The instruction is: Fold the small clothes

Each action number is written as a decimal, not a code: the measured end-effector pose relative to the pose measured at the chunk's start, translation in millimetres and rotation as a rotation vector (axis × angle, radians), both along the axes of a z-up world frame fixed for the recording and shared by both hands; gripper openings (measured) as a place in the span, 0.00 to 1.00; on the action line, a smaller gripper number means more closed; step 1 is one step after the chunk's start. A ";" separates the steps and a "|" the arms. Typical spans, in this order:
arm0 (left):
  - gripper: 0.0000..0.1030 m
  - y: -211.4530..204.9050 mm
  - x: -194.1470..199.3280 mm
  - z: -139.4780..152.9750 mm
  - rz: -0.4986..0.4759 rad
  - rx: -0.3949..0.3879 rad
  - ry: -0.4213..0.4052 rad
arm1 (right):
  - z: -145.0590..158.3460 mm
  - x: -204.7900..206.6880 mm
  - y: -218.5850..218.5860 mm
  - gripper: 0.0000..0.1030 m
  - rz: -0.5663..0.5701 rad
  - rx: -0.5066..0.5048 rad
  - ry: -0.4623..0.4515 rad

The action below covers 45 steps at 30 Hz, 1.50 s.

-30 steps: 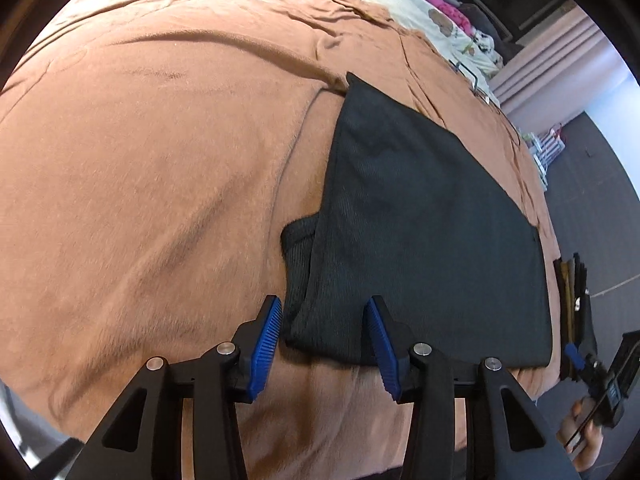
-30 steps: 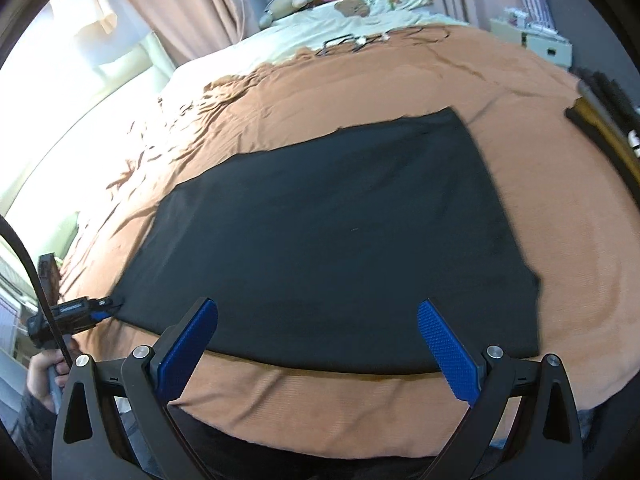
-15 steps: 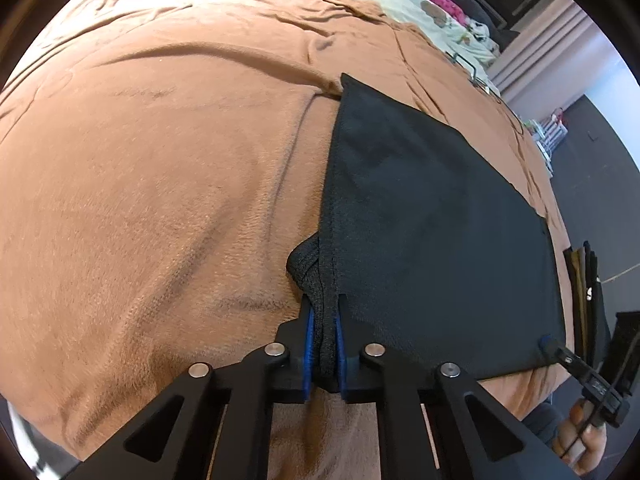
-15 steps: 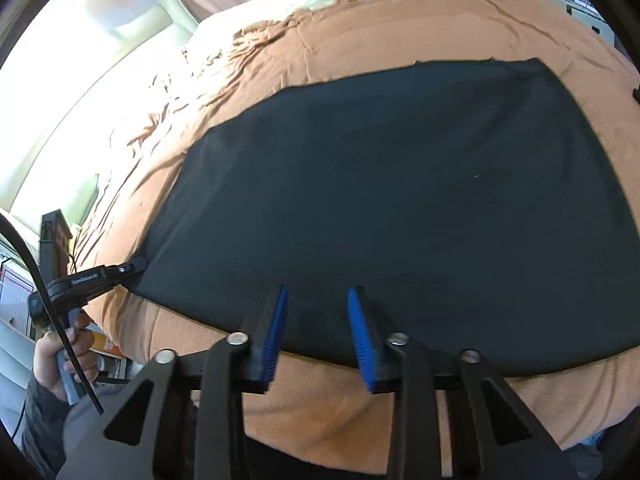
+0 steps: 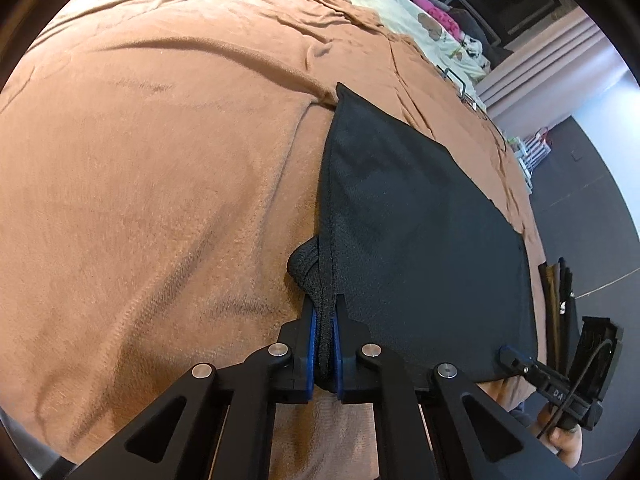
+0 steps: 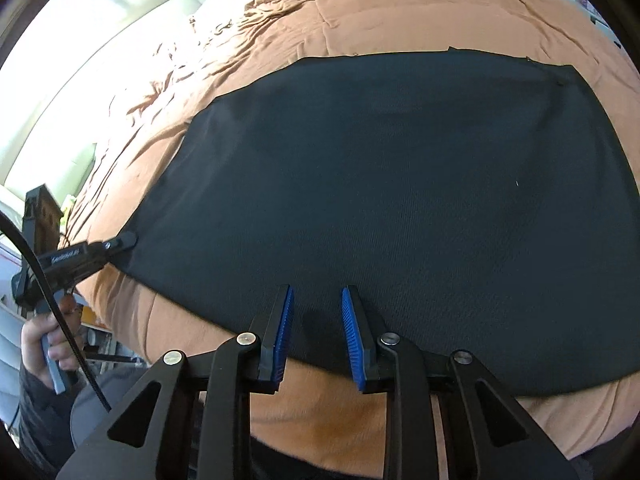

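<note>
- Left gripper [image 5: 325,344] pinches the bunched near corner of the black garment [image 5: 420,240], which lies flat on the brown blanket [image 5: 160,180]; thin, limp knit, it gathers easily.
- Right gripper [image 6: 316,332], jaws narrowed with a gap left, straddles the near hem [image 6: 320,320]; whether it bites I cannot tell. Corners look best for holding.

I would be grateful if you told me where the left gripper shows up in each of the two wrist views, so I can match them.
Left wrist view: the left gripper sits bottom centre, its blue pads pinching a bunched corner of the black garment.
Right wrist view: it reaches in from the left edge to that same corner.
Shared landmark: the garment on the brown blanket.
</note>
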<state>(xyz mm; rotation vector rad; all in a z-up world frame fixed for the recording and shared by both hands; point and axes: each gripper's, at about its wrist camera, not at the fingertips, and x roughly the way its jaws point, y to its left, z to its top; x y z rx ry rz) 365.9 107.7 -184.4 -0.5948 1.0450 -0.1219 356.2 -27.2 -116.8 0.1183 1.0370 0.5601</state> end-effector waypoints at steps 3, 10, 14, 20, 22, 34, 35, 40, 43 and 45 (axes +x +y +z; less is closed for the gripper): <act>0.06 0.9 -3.7 -3.3 0.018 -0.018 0.008 | -7.6 11.5 11.8 0.21 -0.001 -0.033 0.010; 0.07 3.5 -7.3 -6.5 0.065 -0.067 0.019 | 1.3 44.2 34.0 0.19 0.005 -0.077 -0.023; 0.07 3.7 -9.3 -10.7 0.105 -0.094 0.037 | 2.3 67.4 45.8 0.19 0.004 -0.098 -0.033; 0.07 0.9 -10.8 -12.8 0.138 -0.108 0.057 | 3.0 106.5 56.2 0.19 -0.016 -0.093 -0.038; 0.07 -1.6 -11.2 -14.1 0.151 -0.101 0.060 | 2.5 118.8 60.6 0.19 -0.027 -0.085 -0.036; 0.07 -4.1 -12.5 -12.6 0.195 -0.079 0.077 | -3.7 183.5 71.8 0.19 -0.185 -0.091 -0.010; 0.07 -3.2 -13.3 -11.8 0.193 -0.084 0.077 | -4.6 189.3 72.2 0.19 -0.191 -0.091 -0.008; 0.07 1.3 -15.0 -6.6 0.182 -0.138 0.063 | -6.7 205.1 74.1 0.19 -0.209 -0.086 0.005; 0.07 1.8 -16.3 1.5 0.164 -0.171 0.031 | -0.2 201.2 73.9 0.19 -0.212 -0.068 0.015; 0.07 0.1 -15.1 7.7 0.150 -0.188 0.017 | 4.4 191.3 72.1 0.19 -0.191 -0.033 0.025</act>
